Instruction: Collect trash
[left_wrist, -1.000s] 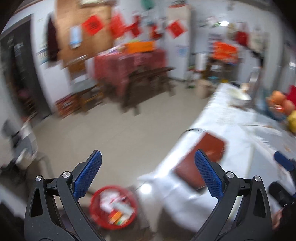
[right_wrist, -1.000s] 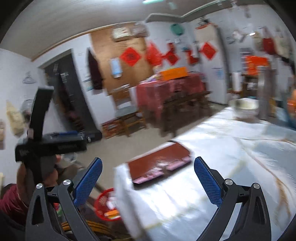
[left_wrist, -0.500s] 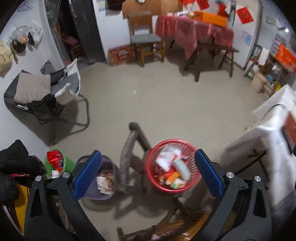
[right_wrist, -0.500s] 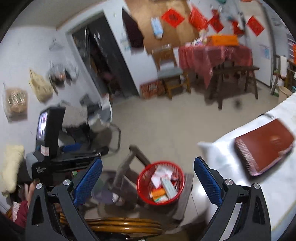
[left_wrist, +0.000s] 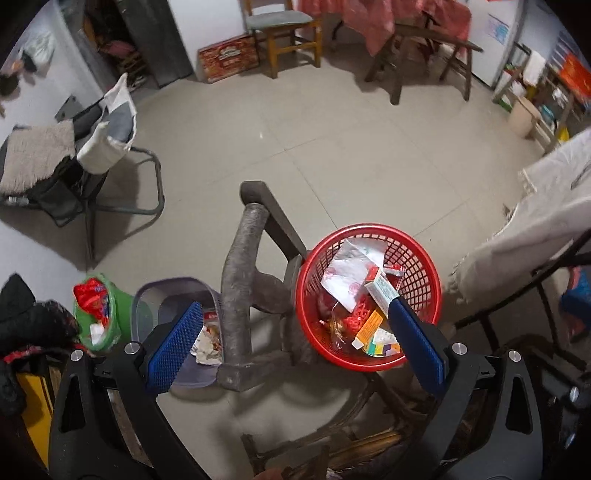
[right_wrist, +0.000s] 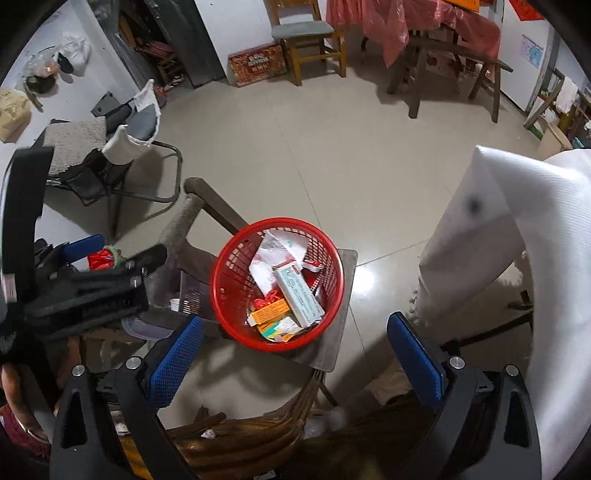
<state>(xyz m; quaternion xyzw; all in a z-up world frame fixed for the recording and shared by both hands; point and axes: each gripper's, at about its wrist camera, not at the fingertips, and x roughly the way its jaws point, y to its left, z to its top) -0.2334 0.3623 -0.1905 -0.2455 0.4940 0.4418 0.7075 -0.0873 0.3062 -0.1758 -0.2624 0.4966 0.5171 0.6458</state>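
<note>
A red mesh basket holds boxes, wrappers and paper trash; it sits on a low wooden stool and also shows in the right wrist view. My left gripper is open and empty, hovering above the basket's left side. My right gripper is open and empty, above and in front of the basket. The left gripper's body shows at the left of the right wrist view. A grey-purple bin with paper scraps and a small green bin with red trash stand left of the basket.
A white-draped table corner hangs at the right. A curved wooden chair arm runs between the bins. A folding chair with cushions stands at the left; wooden chair, bench and red-clothed table lie far back. Open tiled floor fills the middle.
Both grippers have swung from the tabletop and its brown book down to the floor, and the red basket now sits closer under both. Both stay open.
</note>
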